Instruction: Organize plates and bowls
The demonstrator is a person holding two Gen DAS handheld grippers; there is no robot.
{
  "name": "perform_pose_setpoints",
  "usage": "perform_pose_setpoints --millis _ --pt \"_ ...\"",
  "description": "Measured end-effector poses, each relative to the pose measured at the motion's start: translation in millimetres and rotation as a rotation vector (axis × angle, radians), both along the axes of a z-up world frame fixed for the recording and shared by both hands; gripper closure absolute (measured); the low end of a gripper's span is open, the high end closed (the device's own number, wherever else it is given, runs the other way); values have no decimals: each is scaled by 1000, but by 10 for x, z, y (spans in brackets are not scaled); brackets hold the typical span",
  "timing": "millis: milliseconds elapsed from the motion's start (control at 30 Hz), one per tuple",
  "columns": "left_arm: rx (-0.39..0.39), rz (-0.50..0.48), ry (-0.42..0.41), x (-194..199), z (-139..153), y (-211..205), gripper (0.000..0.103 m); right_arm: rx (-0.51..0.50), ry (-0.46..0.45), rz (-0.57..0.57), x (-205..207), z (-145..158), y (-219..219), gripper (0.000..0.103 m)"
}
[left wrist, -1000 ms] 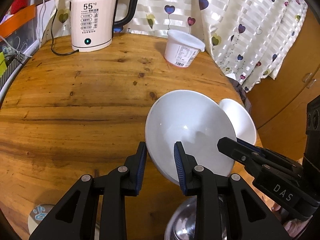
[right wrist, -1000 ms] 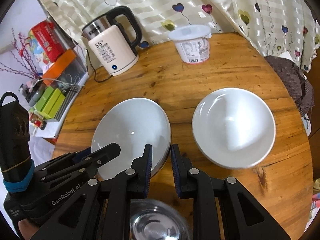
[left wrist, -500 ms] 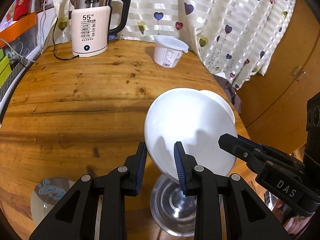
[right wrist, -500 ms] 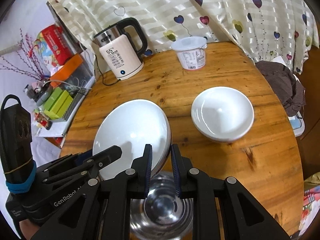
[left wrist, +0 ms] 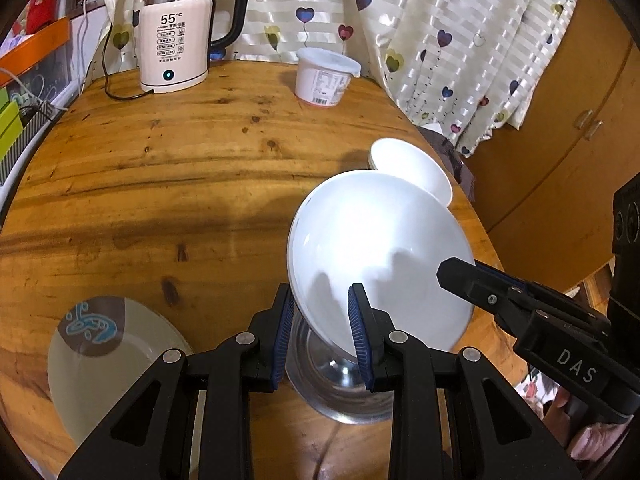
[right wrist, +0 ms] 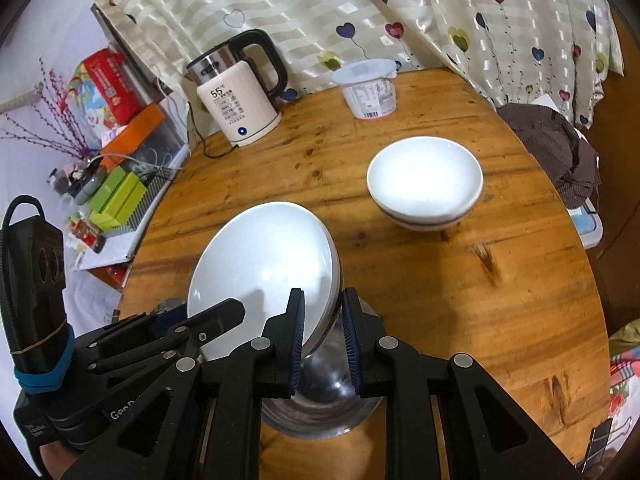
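Two grippers work over one round wooden table [left wrist: 168, 168]. On it stand one kettle [left wrist: 176, 40], one lidded tub [left wrist: 324, 76], one steel bowl [right wrist: 324, 392], one patterned plate [left wrist: 112, 364] and one stack of white bowls [right wrist: 424, 184]; the stack shows at least two rims, though the exact count cannot be told. One more white bowl [left wrist: 376, 256] is held off the table, tilted on edge.

The left gripper [left wrist: 320, 336] has its jaws narrowed onto that bowl's near rim, one blue pad inside the bowl and one outside. The right gripper [right wrist: 322, 336] clamps the rim on the opposite side, its jaws close together with the bowl wall between them.

In the left view the bowl spreads from the fingertips toward 1 o'clock, and the right gripper's tip meets its rim at 3 o'clock. In the right view it spreads toward 11 o'clock. The steel bowl sits directly below the held bowl, at 6 o'clock. The stack lies at 1 o'clock, well apart from the grippers. The plate lies at 8 o'clock in the left view.
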State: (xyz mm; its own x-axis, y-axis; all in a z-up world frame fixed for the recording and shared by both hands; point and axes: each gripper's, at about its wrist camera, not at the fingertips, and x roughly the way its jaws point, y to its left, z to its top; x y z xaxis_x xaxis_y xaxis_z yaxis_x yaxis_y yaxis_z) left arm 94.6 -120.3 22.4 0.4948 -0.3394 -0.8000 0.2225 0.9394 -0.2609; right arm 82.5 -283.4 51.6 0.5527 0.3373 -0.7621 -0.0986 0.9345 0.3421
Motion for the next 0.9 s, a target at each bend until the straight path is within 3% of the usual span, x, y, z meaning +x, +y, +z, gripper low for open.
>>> perform_pose_setpoints --millis 900 --pt "39 -39 100 -151 -319 -125 74 -1 98 -15 -190 -365 -81 84"
